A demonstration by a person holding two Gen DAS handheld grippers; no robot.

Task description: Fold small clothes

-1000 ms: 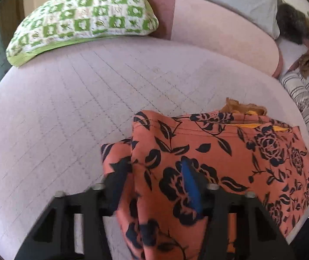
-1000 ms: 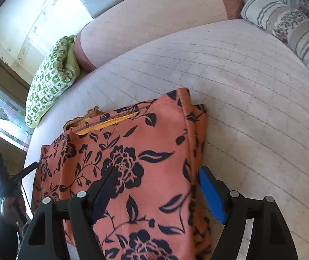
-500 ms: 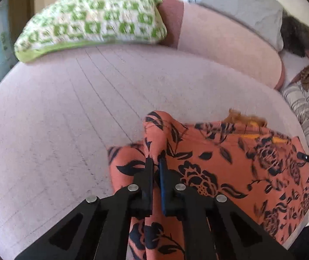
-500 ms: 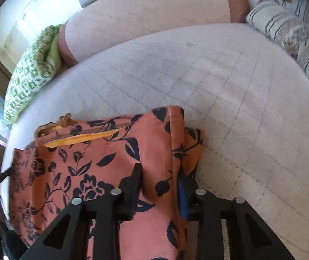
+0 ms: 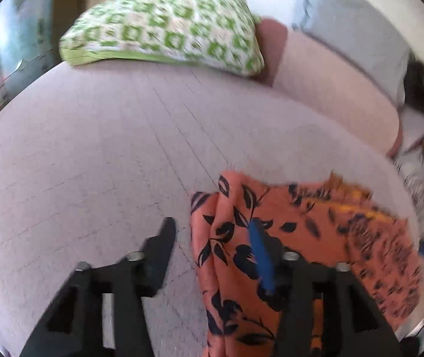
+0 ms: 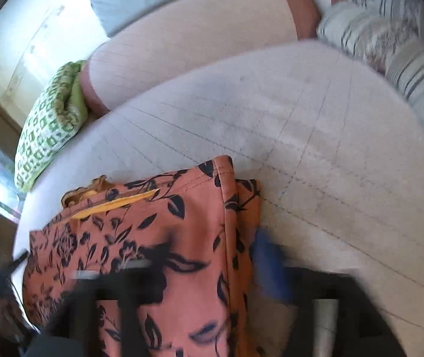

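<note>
Now both grippers, left [image 5: 212, 238] and right [image 6: 212, 255], opening, unclamped astride floral garment [image 6: 182, 223] edges

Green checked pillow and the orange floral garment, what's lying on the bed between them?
Nothing: in the left wrist view only bare pinkish quilted bedcover stretches from the green checked pillow to the orange floral garment.

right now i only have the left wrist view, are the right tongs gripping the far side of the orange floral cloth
Observer: No. The right tongs straddle that edge of the orange floral cloth, jaws opening, pads not pressing.
Operator: is that side folded neatly
Observer: Not quite. An under layer sticks out past the stitched hem.
Operator: whats beyond it
Observer: Bed cover, up to a striped pillow.
</note>
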